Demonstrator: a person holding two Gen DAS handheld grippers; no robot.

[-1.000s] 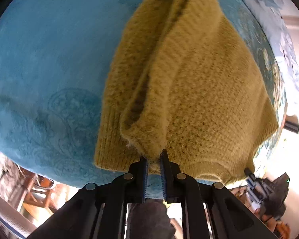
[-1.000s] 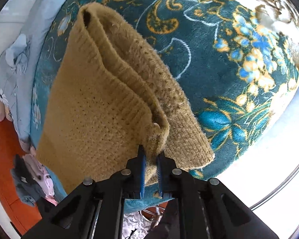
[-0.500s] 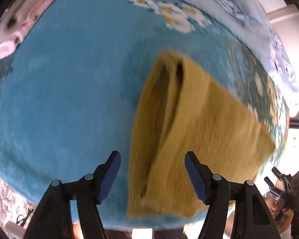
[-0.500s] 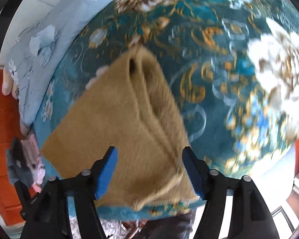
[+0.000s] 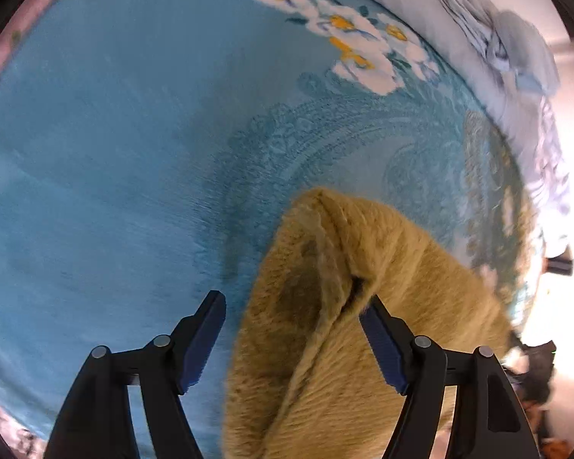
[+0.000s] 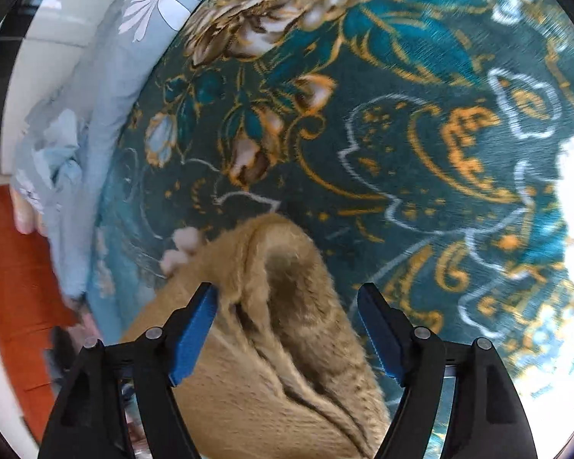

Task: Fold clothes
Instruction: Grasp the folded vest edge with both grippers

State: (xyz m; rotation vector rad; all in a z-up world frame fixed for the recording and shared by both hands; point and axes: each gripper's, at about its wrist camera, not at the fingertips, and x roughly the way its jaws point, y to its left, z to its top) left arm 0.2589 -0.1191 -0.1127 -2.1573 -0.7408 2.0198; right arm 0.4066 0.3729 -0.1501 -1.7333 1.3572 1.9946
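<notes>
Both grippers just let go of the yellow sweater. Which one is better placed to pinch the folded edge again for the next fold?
Probably right: the right gripper stands open with the sweater's fold centered between its fingers. The left gripper's open gap sits toward the sweater's left edge.

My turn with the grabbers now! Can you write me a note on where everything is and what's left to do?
Left gripper: open, holding nothing; its jaws have just been opening.
Right gripper: open, holding nothing; also just opened.
Mustard sweater: let go, lying folded on the teal flowered blanket, its doubled edge between both pairs of jaws.
Done: a fold is laid down.
Left: probably another fold or tidying; the whole sweater isn't in view.
</notes>
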